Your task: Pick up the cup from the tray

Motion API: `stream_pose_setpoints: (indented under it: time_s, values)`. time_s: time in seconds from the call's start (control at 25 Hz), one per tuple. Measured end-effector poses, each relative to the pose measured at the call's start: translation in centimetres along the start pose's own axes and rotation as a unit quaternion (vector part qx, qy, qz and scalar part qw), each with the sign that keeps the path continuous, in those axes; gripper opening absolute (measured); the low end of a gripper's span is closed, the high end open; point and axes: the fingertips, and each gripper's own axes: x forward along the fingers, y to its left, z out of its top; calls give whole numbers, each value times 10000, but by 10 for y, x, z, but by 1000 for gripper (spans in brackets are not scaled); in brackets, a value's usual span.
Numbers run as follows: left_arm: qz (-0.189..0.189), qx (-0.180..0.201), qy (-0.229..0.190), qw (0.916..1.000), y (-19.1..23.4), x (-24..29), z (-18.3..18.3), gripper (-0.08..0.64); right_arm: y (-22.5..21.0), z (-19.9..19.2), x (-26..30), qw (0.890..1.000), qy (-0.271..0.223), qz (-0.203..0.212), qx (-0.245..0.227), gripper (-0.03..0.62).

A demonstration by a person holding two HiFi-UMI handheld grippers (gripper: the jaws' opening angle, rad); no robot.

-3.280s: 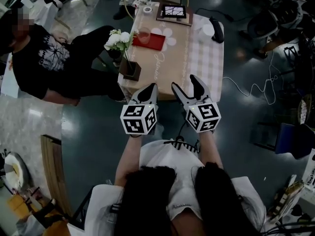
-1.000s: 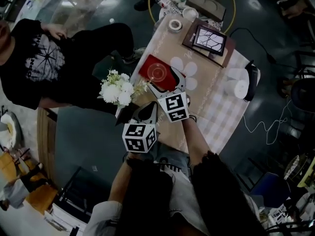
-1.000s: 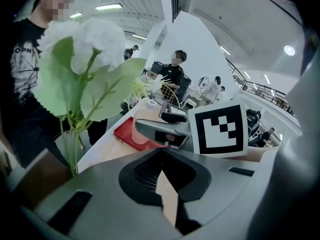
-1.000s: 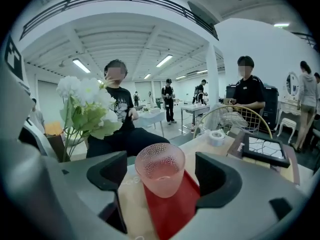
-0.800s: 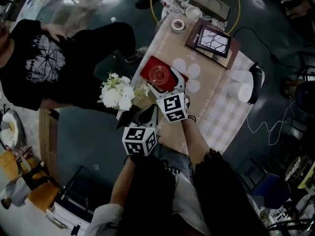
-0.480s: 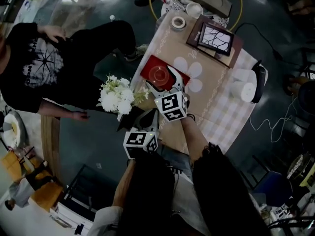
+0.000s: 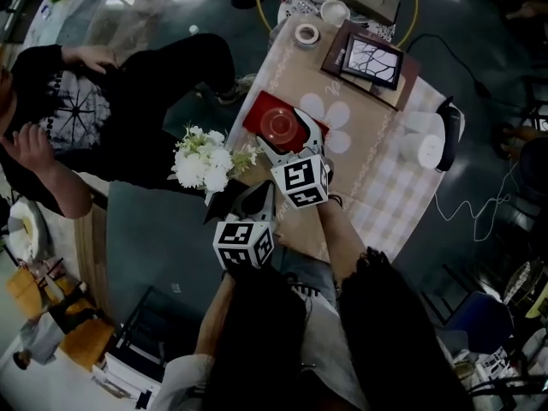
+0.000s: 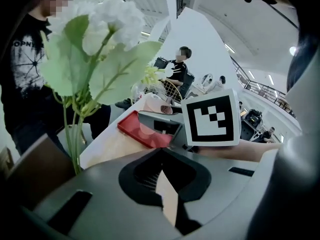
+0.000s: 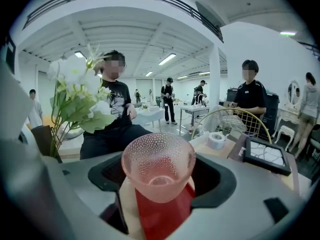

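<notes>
A pink, dimpled glass cup (image 9: pixel 158 169) stands upright on a red tray (image 9: pixel 161 215). In the head view the cup (image 7: pixel 279 125) and tray (image 7: pixel 259 112) sit near the table's left edge. My right gripper (image 7: pixel 288 140) is open, and its jaws flank the cup on both sides; in the right gripper view (image 9: pixel 161 176) I see gaps between the pads and the glass. My left gripper (image 7: pixel 259 193) hangs back near the table's front corner, shut and empty. In the left gripper view (image 8: pixel 162 170) only a thin slit shows, with the tray (image 8: pixel 144 132) ahead.
White flowers (image 7: pixel 201 161) in a brown vase stand just left of both grippers. Farther along the table lie a framed picture (image 7: pixel 370 58), a tape roll (image 7: pixel 306 33) and white rolls (image 7: pixel 421 148). A person in black (image 7: pixel 77 92) sits to the left.
The right gripper has pushed forward over the tray, so the cup now sits between its jaws. The left gripper stayed back. The seated person has raised a hand.
</notes>
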Motion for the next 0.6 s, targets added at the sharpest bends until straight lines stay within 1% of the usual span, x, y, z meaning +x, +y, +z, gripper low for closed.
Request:
stream_pose_setpoints:
  time_s: [0.28,0.6]
  values:
    - [-321,293,62,9990,-22,5,0,9,-24,-1,-36,9990,-89,-389,223,394]
    - [-731,730,224,9944,-59,13,-7,9,-61,-28,-88,9931,-30,-1057,505,393]
